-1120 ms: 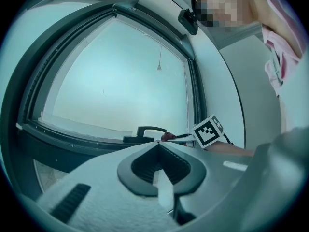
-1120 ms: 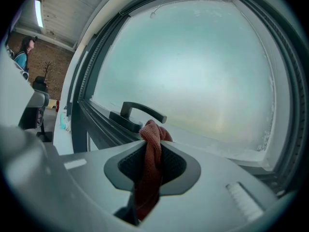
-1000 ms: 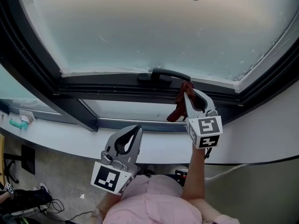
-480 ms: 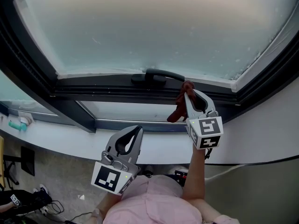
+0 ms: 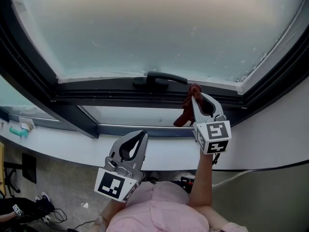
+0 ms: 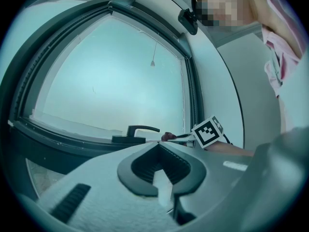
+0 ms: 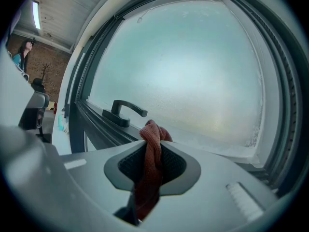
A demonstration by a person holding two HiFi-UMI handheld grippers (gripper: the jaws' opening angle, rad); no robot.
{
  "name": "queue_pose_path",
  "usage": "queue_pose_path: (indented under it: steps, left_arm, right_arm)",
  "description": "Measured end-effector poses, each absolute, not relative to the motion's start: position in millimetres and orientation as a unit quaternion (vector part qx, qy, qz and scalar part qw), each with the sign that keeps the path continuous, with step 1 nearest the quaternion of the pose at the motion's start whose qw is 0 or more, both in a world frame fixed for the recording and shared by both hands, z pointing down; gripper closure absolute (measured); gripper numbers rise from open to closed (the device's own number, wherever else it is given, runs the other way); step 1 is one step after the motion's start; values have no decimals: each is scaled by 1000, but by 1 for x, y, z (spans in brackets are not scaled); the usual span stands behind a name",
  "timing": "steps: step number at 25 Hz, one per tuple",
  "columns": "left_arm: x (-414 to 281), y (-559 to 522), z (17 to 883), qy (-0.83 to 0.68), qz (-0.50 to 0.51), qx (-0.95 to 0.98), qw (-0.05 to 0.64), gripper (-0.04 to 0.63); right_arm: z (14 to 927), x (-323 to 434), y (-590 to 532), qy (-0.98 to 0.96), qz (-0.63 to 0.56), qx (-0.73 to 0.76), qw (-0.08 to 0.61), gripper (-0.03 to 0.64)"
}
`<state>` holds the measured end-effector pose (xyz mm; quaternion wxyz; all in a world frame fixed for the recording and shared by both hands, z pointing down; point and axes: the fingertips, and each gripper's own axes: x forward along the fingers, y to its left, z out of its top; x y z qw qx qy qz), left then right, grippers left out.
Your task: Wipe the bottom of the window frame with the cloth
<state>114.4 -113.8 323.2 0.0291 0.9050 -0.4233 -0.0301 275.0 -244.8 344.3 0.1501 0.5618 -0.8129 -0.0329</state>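
Cloth point(image 7: 150, 146): rust red. Window frame point(image 5: 116, 94): dark grey, near black; handle point(image 5: 159, 77) black. Glass point(image 5: 145, 28): frosted, pale grey-white. Left gripper point(image 5: 142, 134), right gripper point(image 5: 194, 95): light grey, cubes bearing black-and-white square markers. Person's shirt point(image 5: 159, 211): pink. Sill point(image 5: 72, 146): white.

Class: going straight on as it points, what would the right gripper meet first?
Probably the bottom rail of the window frame, just right of the handle; the cloth in the right gripper would touch first, though depth is unclear.
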Motion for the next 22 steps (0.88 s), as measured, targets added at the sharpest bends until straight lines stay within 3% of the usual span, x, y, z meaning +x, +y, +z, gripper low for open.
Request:
queue_pose_path:
  steps: [22]
  left_arm:
    - [134, -106, 322, -422, -30, 906, 27, 597]
  right_arm:
    - [345, 299, -242, -809, -31, 569, 143, 552]
